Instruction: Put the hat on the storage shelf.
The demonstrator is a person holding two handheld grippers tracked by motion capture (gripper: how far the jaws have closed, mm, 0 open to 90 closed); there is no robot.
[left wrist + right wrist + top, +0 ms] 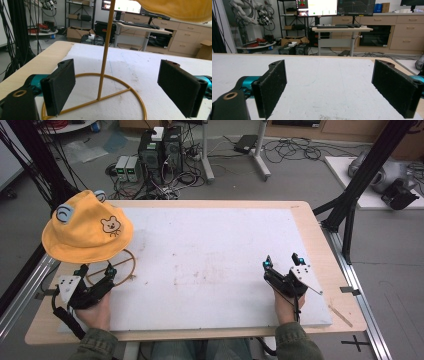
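A yellow bucket hat with a bear face and small blue ears sits on top of a gold wire stand at the table's left. In the left gripper view the stand's thin pole rises from its ring base, and the hat's brim hangs at the top right. My left gripper is open just in front of the stand's base, its jaws wide apart on either side of the pole. My right gripper rests open on the white board at the right, with nothing between its jaws.
A white foam board covers most of the wooden table. Beyond the far edge, computer boxes and tangled cables lie on the floor. Black frame posts stand at both sides.
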